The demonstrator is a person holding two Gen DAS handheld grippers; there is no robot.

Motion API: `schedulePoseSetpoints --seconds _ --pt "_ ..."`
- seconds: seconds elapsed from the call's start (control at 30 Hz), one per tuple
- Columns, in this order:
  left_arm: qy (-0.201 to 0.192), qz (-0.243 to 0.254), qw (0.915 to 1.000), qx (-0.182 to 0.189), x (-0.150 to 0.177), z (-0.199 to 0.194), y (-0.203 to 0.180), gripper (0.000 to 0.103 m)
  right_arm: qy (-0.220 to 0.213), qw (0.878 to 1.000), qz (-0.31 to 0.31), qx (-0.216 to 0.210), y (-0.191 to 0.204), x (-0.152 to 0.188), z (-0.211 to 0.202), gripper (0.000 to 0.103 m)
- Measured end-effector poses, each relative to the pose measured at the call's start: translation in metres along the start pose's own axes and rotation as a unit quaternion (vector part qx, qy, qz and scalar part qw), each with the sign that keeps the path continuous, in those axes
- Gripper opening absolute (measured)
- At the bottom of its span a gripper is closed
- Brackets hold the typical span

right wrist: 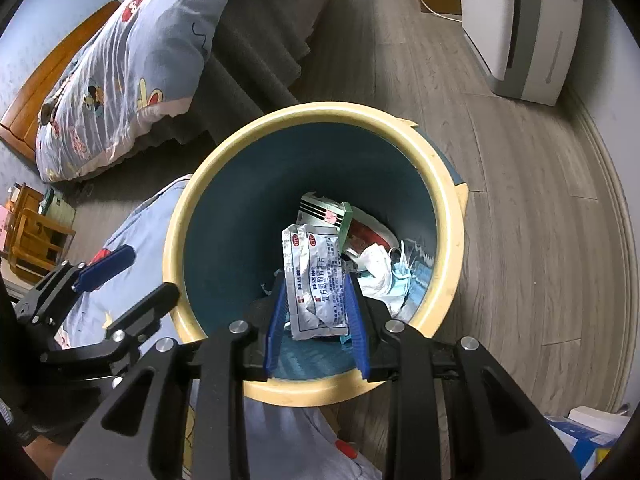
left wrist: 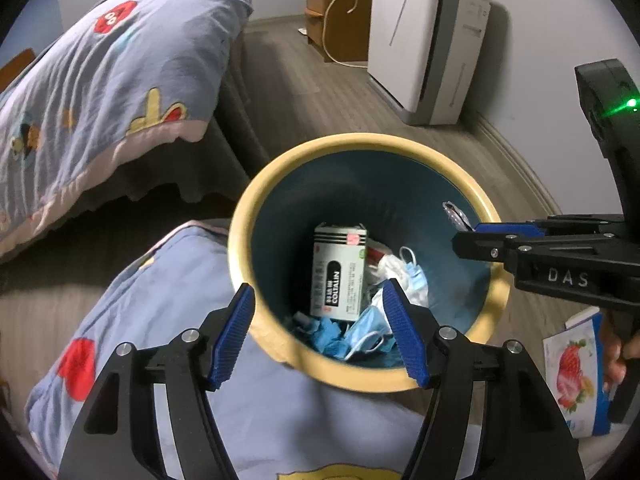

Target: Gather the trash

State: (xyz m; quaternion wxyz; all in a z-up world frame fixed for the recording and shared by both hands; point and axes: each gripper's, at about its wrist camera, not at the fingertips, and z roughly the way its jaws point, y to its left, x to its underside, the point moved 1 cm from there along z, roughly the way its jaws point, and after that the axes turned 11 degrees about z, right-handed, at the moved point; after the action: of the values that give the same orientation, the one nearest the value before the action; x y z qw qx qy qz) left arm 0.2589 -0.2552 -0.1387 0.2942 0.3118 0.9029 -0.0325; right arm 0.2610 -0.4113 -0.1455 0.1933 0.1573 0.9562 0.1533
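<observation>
A round bin with a yellow rim (left wrist: 256, 208) (right wrist: 176, 240) and a teal inside stands on the floor. In it lie a white and black medicine box (left wrist: 340, 272) (right wrist: 324, 212), blue face masks (left wrist: 416, 276) (right wrist: 404, 280) and crumpled white tissue (right wrist: 376, 268). My left gripper (left wrist: 320, 332) (right wrist: 132, 284) hangs open over the bin's near rim, with nothing between its blue pads. My right gripper (right wrist: 316, 320) (left wrist: 476, 236) is over the bin's mouth, shut on a white foil medicine sachet (right wrist: 316, 280) (left wrist: 456, 214) that sticks out past its fingertips.
A bed with a blue cartoon quilt (left wrist: 120, 80) (right wrist: 140, 60) hangs to the floor left of the bin. A white air purifier (left wrist: 424, 40) (right wrist: 520, 20) and a wooden nightstand (left wrist: 340, 12) stand by the wall. A strawberry-printed packet (left wrist: 576, 372) lies on the wood floor at the right.
</observation>
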Motion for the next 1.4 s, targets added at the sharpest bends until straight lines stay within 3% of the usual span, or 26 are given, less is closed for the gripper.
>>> schedulePoseSetpoints --seconds 0.07,0.1,0.17,0.4,0.7,0.73,0.8,0.87,1.0,1.1,1.2,1.3,1.4 --pt "-0.003 -0.004 1.0000 0.001 0.004 -0.006 0.004 0.067 -0.003 1.000 0.004 0.001 -0.001 -0.001 -0.001 0.033" --pt "-0.004 -0.005 1.0000 0.000 0.005 -0.009 0.006 0.068 -0.005 1.000 0.006 0.005 -0.002 -0.001 -0.001 0.043" --pt "-0.007 -0.005 1.0000 -0.004 0.008 -0.016 0.010 0.068 -0.008 1.000 0.012 0.009 -0.004 -0.001 -0.002 0.048" --pt "-0.018 -0.015 0.9996 -0.017 0.021 -0.045 0.020 0.068 -0.014 1.000 -0.003 0.015 0.001 0.004 -0.020 0.048" --pt "-0.062 -0.019 0.9978 -0.015 0.034 -0.116 0.003 0.070 -0.064 0.997 -0.030 0.013 0.009 0.029 -0.094 0.049" --pt "-0.068 -0.024 0.9973 -0.012 0.035 -0.124 0.000 0.075 -0.070 0.997 -0.032 0.018 0.010 0.033 -0.100 0.051" --pt "-0.081 -0.033 0.9961 -0.008 0.039 -0.140 -0.007 0.085 -0.089 0.995 -0.037 0.033 0.010 0.047 -0.118 0.072" --pt "-0.091 -0.033 0.9952 -0.015 0.043 -0.152 -0.013 0.095 -0.105 0.993 -0.038 0.035 0.007 0.059 -0.134 0.082" --pt "-0.099 -0.006 0.9943 -0.040 0.051 -0.174 -0.029 0.098 -0.137 0.990 -0.018 0.027 -0.006 0.076 -0.160 0.097" --pt "-0.106 -0.007 0.9932 -0.048 0.057 -0.186 -0.037 0.098 -0.162 0.987 0.002 0.020 -0.013 0.084 -0.176 0.097" --pt "-0.120 -0.045 0.9906 -0.048 0.064 -0.196 -0.037 0.098 -0.179 0.984 0.006 0.016 -0.012 0.092 -0.187 0.097" --pt "-0.122 -0.074 0.9893 -0.034 0.068 -0.197 -0.033 0.098 -0.209 0.977 -0.019 0.043 0.000 0.098 -0.196 0.097" --pt "-0.107 -0.079 0.9892 -0.061 0.069 -0.192 -0.030 0.098 -0.230 0.971 -0.035 0.052 0.008 0.099 -0.199 0.097"
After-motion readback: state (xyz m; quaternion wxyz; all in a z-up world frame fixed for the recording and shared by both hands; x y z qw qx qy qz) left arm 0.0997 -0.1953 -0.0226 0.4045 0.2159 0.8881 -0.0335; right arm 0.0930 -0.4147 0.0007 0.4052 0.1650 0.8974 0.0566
